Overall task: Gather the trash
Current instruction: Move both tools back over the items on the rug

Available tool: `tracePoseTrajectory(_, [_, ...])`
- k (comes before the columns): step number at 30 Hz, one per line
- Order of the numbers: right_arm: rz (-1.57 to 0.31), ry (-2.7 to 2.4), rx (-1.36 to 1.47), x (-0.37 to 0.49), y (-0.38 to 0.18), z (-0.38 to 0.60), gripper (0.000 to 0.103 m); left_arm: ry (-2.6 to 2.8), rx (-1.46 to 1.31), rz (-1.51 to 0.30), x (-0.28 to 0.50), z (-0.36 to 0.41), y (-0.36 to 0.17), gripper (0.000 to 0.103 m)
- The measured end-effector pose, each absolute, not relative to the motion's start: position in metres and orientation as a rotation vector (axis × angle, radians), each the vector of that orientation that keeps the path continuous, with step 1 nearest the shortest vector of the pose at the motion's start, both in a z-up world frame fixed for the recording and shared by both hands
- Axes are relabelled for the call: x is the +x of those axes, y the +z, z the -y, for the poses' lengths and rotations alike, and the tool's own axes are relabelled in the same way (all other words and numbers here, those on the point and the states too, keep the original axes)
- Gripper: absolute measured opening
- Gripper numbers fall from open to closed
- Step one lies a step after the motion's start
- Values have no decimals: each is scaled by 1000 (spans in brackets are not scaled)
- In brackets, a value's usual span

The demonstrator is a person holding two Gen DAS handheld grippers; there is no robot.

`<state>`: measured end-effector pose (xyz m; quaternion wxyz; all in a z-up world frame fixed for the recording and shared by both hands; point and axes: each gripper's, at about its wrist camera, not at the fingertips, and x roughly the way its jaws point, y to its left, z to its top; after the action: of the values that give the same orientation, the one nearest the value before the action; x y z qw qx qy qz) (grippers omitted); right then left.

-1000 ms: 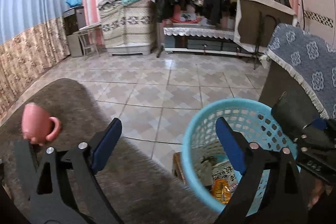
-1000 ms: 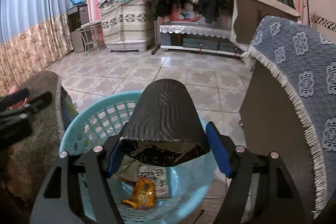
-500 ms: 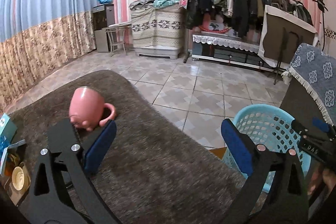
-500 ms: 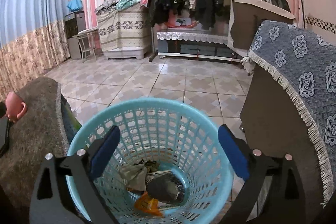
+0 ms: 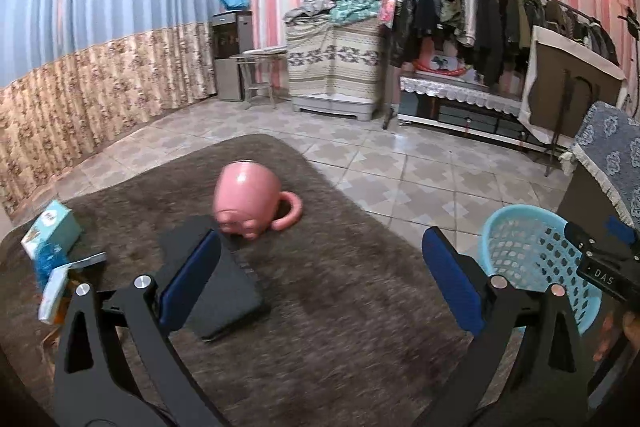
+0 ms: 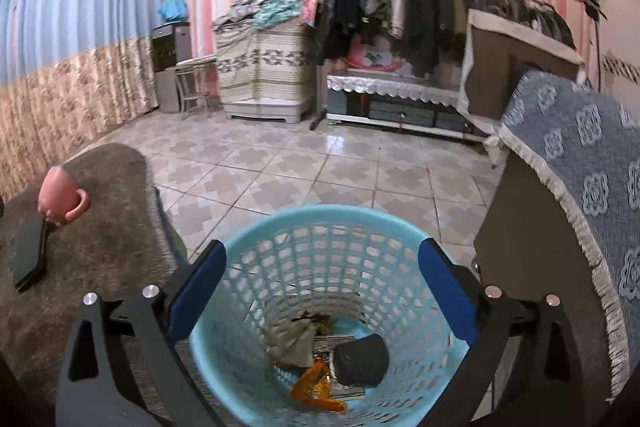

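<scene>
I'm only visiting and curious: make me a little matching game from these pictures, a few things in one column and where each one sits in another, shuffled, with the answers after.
Things:
1. pink mug
2. dark crumpled wrapper
3. teal box
4. black flat case

Places:
A. at the bottom of the blue basket
B. upside down, mid-way along the brown rug
C. at the rug's far left edge in the left view
D. flat on the rug, just in front of the mug

Pairs: 1-B, 2-A, 3-C, 4-D
</scene>
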<state>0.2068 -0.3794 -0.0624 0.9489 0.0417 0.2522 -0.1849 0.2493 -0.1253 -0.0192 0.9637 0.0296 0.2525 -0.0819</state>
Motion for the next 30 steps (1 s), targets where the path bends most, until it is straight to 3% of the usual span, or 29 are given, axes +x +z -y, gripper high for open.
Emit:
tracePoseTrajectory(14, [-498, -137, 7, 218, -46, 275, 95, 37, 0, -491, 215, 5, -13, 97])
tracePoseTrajectory(30, [-542, 14, -24, 236, -65, 215, 95, 250, -56, -613, 200, -120, -66, 97])
